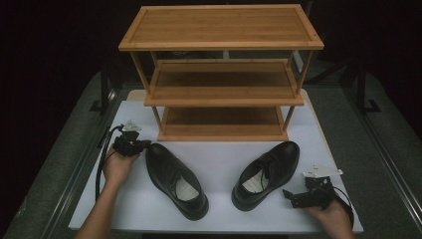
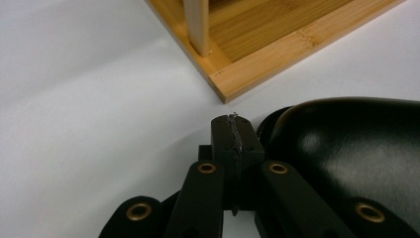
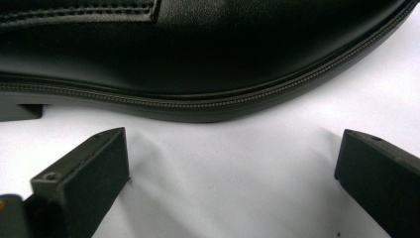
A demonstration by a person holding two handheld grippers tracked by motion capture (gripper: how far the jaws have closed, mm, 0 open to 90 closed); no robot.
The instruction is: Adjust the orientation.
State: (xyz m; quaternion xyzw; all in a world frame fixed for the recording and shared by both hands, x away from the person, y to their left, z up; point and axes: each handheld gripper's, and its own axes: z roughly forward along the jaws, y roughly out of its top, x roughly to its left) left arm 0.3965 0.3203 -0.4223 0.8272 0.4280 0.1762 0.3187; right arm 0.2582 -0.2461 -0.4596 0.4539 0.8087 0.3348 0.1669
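- Two black leather shoes lie on the white counter (image 1: 219, 164) in front of a three-tier wooden rack (image 1: 221, 74), all of whose shelves are bare.
- The left shoe (image 1: 175, 179) lies with its toe toward the person and its heel near the rack's lowest shelf; the right shoe (image 1: 266, 174) lies with its toe toward the rack and its heel toward the person. The two are well apart.
- The left gripper (image 1: 144, 144) rests level on the counter just beside the left shoe's heel. In the left gripper view its jaws are pressed together with nothing between them, and the glossy heel (image 2: 346, 148) sits immediately to their right; contact cannot be confirmed.
- The right gripper (image 1: 287, 195) is near the right shoe's outer side. In the right gripper view its jaws stand spread and empty, facing the welt (image 3: 198, 101) of that shoe, a strip of bare counter between.
- Judgement: the work in hand appears to be taking up the shoes for the rack; neither is held yet.
- Recommendation, left: spread the jaws before closing in, then pinch the heel collar, not the rounded, slippery back.
- Recommendation, right: advance squarely and take the collar edge or the heel; the sidewall is broad and smooth.
- Risk: the laces may snag, and a shoe held at one end will tilt, so lift it clear of the shelf's front edge.
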